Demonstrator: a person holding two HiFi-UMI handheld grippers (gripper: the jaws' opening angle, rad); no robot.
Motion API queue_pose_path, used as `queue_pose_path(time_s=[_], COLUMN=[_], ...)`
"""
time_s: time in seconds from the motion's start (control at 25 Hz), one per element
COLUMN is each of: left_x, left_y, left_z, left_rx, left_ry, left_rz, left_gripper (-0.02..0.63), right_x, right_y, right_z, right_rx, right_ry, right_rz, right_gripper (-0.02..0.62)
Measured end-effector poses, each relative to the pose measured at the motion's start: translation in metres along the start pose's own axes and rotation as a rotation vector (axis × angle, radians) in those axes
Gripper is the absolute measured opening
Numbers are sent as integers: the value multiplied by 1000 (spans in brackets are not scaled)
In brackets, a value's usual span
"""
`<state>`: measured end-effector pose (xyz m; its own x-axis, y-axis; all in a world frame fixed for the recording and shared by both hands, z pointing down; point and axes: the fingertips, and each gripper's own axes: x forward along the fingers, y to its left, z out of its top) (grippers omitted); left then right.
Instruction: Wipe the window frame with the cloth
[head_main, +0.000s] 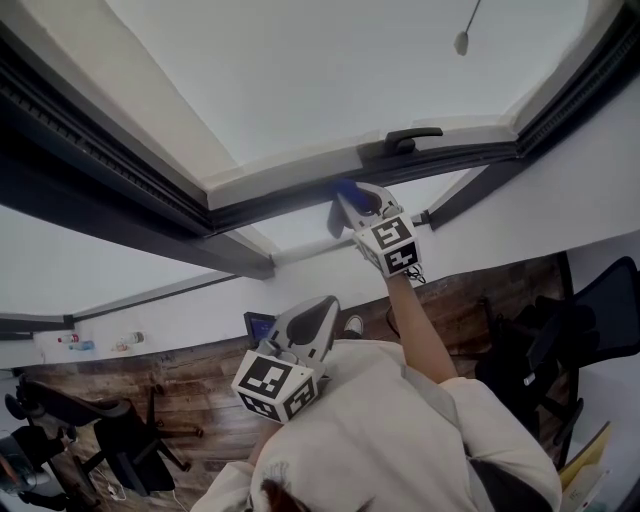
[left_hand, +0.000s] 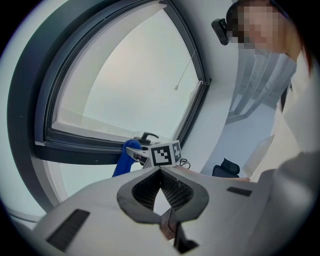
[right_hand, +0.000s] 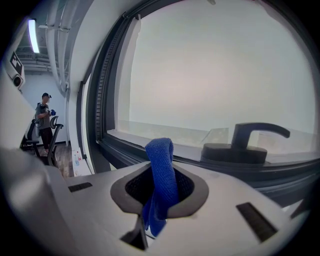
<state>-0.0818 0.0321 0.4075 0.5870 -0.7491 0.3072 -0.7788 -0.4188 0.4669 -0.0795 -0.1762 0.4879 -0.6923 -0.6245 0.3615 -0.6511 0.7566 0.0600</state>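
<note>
Right claw (right_hand: 159, 186) pinches what looks a soft, light blue cloth (right_hand: 161, 155) at its middle, the limp fold raised just beside the dark window frame (right_hand: 125, 152) near the handle (right_hand: 235, 152), while the left claw (left_hand: 161, 192), pressed together and empty, hangs low.

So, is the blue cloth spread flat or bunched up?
Bunched up: the cloth stands as a folded strip pinched in the right gripper.

Office chairs (head_main: 125, 440) on seemingly wooden floor (head_main: 195, 372)
</note>
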Motion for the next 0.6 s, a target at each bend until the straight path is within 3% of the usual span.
queue_pose_path(time_s=[0.6], left_x=[13], left_y=[-12], left_z=[-6], left_rx=[-6], left_ry=[2], left_rz=[34], left_gripper=[5], right_x=[-17], right_y=[-32], right_z=[-6], right_rx=[44], right_ry=[-28], right_rz=[-20], right_gripper=[54])
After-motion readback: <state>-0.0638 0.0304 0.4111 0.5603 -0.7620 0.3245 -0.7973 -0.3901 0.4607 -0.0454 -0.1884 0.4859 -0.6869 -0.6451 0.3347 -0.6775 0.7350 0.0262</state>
